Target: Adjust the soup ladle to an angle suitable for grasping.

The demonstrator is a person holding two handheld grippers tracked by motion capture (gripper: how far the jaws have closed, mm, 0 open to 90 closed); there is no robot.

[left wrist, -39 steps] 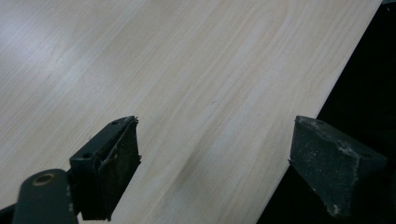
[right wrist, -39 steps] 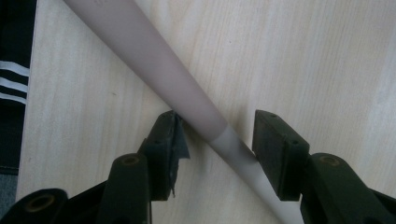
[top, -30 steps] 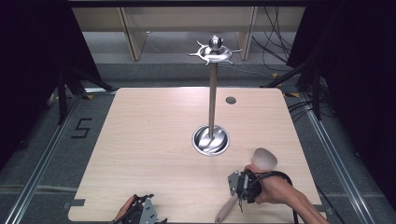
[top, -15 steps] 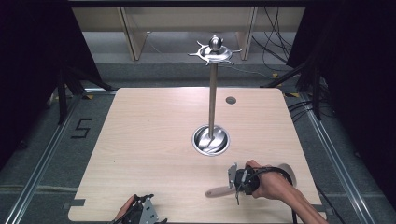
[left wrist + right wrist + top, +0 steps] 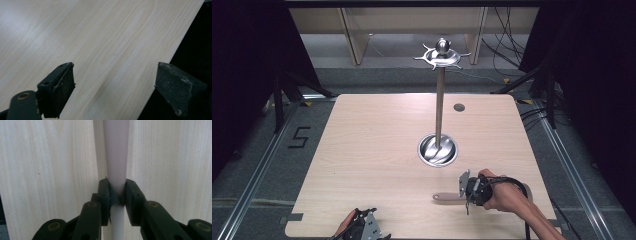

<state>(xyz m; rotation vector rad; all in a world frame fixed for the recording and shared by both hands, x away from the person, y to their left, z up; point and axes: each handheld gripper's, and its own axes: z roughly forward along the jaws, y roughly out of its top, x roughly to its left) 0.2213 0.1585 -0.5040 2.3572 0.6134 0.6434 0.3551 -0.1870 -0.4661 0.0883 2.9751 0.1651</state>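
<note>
Now, from the high view, the right tool [image 5: 466,192] sits near the front right of the counter [image 5: 377,150], and the pale spoon [image 5: 447,197] it carries pokes out leftward from it, lying low and roughly level just over the wood. A second ago the spoon's rounded bowl stood up behind the hand, towards the metal stand [image 5: 440,100]; half a second ago the piece had already swung down to point left. So the hand has rolled the spoon over from tipped-up to flat, handle leading. My reading is that the spoon has been picked up and turned ready for carrying to the stand, whose hooked top ring [image 5: 441,56] and round base [image 5: 438,150] lie further back at the middle of the counter, well apart from the hand. The left tool [image 5: 362,231] rests at the front edge, much where it was in both earlier pictures.

Next, the left gripper view: the left tool [image 5: 113,90] has its jaws spread wide with nothing between them, hanging over the bare counter [image 5: 87,37] right at its edge.

Last, the right gripper view: the right tool [image 5: 117,195] has its two jaws pressed in on the spoon [image 5: 116,150], whose smooth pale handle runs straight up between them and away over the counter [image 5: 50,170]. The grip looks square and centred, so a lift towards the stand seems feasible from here.
</note>
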